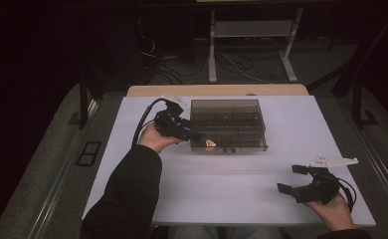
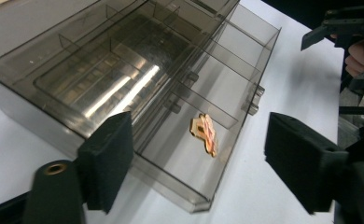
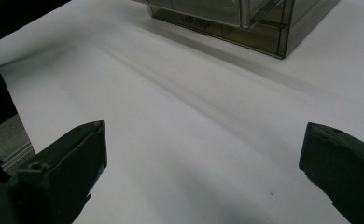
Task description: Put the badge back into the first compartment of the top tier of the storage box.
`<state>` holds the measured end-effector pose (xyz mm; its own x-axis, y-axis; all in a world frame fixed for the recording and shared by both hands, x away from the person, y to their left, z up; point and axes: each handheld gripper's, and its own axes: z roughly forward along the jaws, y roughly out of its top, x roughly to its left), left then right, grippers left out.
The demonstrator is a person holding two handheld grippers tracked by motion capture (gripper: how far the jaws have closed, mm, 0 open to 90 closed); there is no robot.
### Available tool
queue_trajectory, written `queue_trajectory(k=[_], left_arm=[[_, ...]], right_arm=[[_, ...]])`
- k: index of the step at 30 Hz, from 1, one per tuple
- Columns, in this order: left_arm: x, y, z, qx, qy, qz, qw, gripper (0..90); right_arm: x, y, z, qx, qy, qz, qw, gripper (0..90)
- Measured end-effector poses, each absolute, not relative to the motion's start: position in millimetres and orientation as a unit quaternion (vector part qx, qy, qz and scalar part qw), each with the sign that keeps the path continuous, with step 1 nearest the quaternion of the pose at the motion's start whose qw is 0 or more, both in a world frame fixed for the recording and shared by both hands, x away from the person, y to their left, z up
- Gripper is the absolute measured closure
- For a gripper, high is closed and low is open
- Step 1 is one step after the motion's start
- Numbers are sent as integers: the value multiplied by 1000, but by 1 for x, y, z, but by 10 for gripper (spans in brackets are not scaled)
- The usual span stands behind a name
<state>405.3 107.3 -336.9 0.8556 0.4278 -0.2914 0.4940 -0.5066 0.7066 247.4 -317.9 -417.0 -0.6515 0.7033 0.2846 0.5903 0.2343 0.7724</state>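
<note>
A smoky see-through compartment box [image 1: 227, 124] stands on the white table [image 1: 232, 184], towards the back centre. A small orange-tan piece [image 1: 210, 143] lies in its front left compartment, and the left gripper view shows the piece [image 2: 205, 133] flat on the compartment floor. My left gripper [image 1: 194, 134] hovers at the box's front left corner, open, with nothing between its jaws. In its own view the left gripper [image 2: 196, 158] frames the box [image 2: 124, 70] and the piece below. My right gripper [image 1: 291, 179] is open and empty over bare table near the front right, and its own view [image 3: 203, 154] shows the same.
The box [image 3: 245, 18] has several divided compartments and a raised lid section. A wooden strip [image 1: 217, 90] runs along the table's back edge. Beyond it stand metal frame legs [image 1: 212, 47] and floor cables [image 1: 172, 69]. A dark sleeve [image 1: 127, 194] crosses the table's front left.
</note>
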Motion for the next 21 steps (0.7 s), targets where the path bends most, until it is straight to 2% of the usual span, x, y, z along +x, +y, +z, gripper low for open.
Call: queue_trajectory(k=[13,21], left_arm=[[390,125,-340,862,274,-37,426,15],[371,129,-342,862,269,-9,430,0]], right_arm=[[247,-319,-417,413,782,462,63,3],[247,-318,-417,413,783,462,62,3]])
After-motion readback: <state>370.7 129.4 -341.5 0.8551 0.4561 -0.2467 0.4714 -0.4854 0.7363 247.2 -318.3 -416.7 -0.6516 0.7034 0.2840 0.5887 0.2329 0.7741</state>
